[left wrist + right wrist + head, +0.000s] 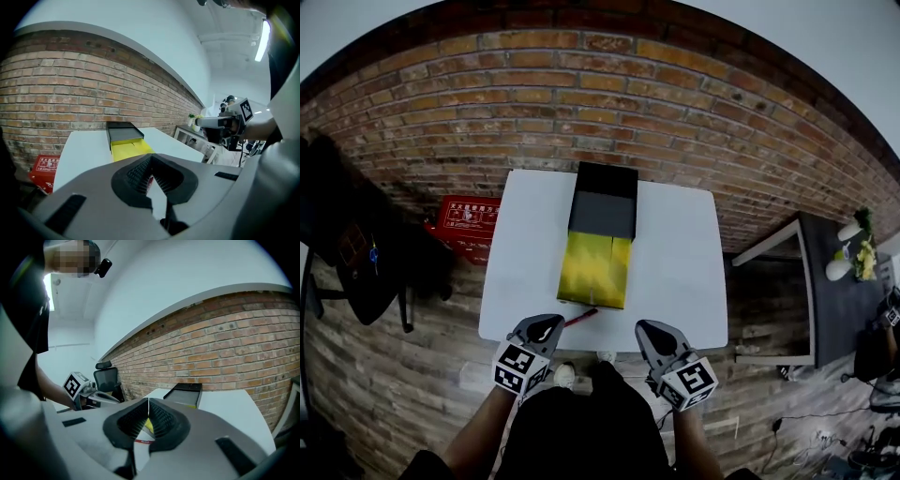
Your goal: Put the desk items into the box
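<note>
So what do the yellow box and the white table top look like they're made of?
The box looks like cardboard: flat yellow flaps with a crease down the middle, fairly matte. Its black far part looks matte too, likely the same board. The table top is smooth, plain white, perhaps laminate or painted board; I can't tell which.
</note>
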`<act>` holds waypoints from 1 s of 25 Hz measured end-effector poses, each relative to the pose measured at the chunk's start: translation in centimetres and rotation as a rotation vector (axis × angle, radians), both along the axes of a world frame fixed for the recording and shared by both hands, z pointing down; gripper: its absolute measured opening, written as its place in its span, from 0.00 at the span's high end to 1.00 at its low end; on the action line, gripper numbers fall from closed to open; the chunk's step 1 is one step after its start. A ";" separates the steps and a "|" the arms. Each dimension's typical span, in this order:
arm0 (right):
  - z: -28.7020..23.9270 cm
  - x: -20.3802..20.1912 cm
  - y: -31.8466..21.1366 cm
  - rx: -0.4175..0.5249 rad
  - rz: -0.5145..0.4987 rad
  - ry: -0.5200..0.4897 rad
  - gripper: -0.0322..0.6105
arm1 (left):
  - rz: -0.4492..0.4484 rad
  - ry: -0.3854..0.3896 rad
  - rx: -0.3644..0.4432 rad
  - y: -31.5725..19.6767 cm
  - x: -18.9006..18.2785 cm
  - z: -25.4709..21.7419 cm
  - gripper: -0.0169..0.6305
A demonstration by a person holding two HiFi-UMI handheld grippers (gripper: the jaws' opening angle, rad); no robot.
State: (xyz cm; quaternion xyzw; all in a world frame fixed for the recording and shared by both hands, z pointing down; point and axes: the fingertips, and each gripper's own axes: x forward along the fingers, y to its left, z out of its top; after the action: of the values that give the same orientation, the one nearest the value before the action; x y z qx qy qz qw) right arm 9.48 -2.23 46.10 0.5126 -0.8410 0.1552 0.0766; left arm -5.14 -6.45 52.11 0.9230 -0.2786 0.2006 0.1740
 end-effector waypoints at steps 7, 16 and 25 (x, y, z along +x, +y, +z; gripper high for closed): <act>2.7 0.6 -3.4 -0.044 -0.153 0.056 0.92 | -0.031 -0.085 0.013 -0.9 1.3 2.2 0.95; 6.4 -0.5 -5.4 -0.098 -0.347 0.138 0.92 | -0.099 -0.193 -0.007 -1.0 2.0 5.8 0.95; 9.2 -2.3 -5.3 -0.136 -0.506 0.194 0.92 | -0.105 -0.312 -0.036 -0.6 2.3 9.9 0.95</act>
State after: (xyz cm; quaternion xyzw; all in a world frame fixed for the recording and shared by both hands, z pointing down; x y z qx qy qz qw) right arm 7.16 -7.50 55.30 0.2922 -0.9188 0.1373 0.2272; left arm -2.85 -7.01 61.97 0.8615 -0.3466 0.3370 0.1554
